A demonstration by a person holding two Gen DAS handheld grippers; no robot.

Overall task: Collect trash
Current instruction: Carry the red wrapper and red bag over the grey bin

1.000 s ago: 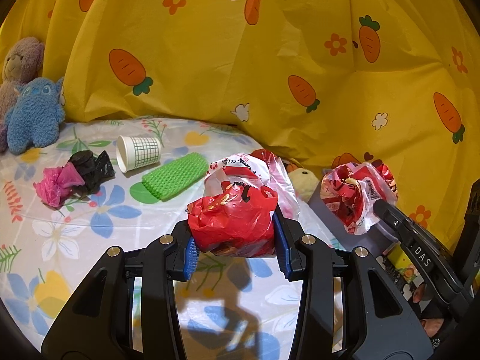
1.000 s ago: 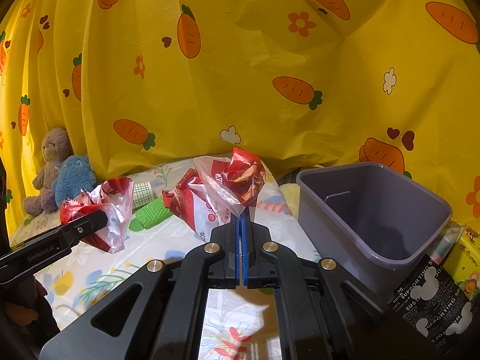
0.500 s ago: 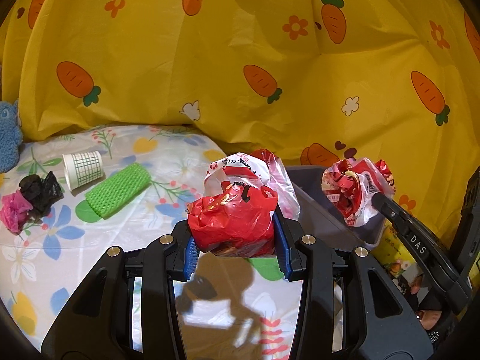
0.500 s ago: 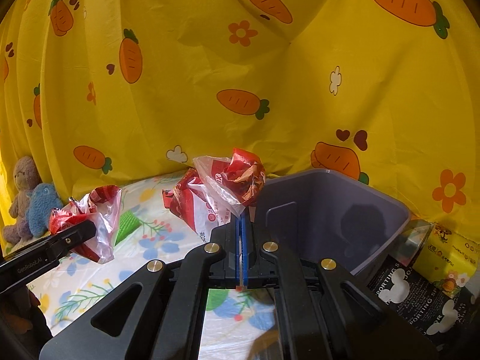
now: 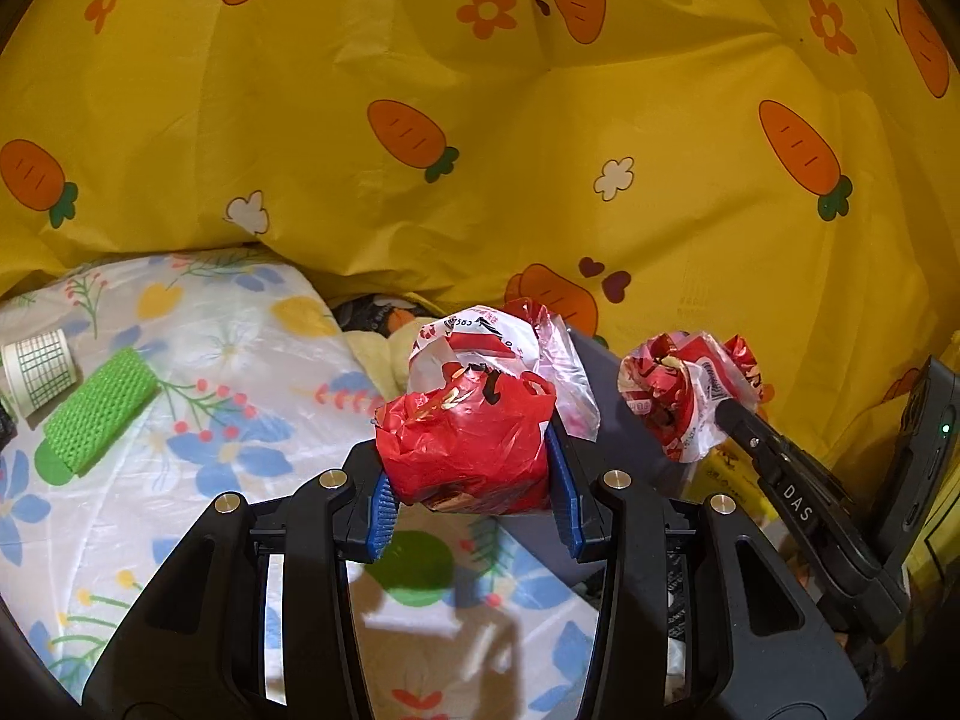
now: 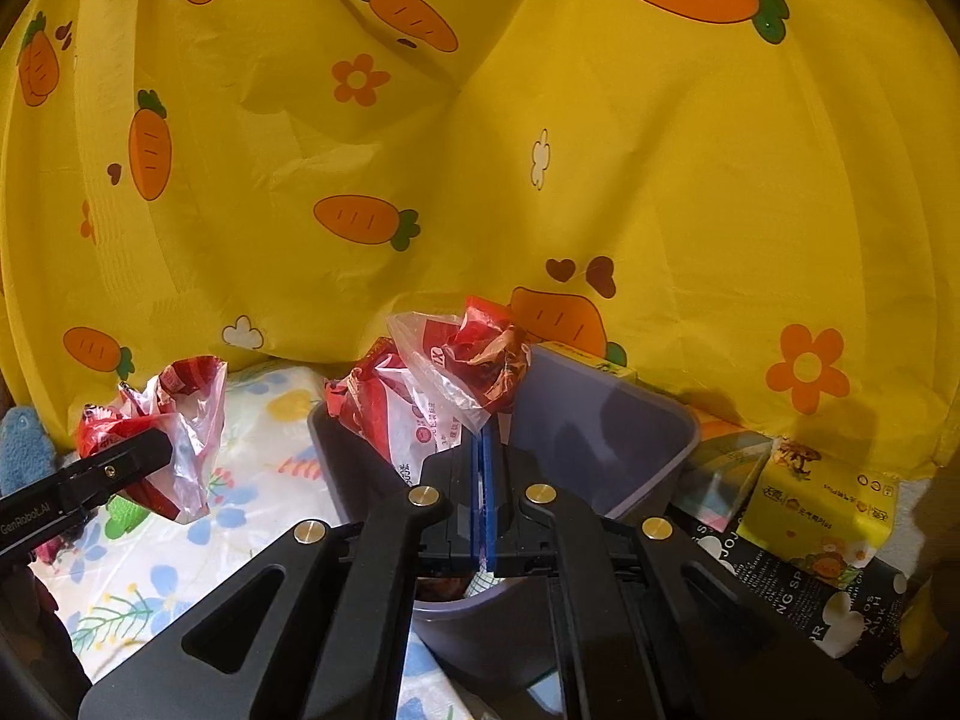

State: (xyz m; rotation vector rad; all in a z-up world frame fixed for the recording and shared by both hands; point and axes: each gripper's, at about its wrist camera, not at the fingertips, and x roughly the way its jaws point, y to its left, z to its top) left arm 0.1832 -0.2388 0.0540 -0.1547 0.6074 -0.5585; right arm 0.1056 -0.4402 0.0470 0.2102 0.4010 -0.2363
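Left wrist view: left gripper clamped on a red bag, held beside the bin, above the tablecloth. Right wrist view: right gripper pressed together on a wrapper, held directly over the bin's opening.

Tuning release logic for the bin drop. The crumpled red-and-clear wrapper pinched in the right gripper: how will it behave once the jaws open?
The wrapper is thin crinkled film, so probably very light; it may flutter rather than drop straight. It flops over the shut right gripper, so it could cling to the pads. It hangs above the grey bin, so a fall would likely land inside.
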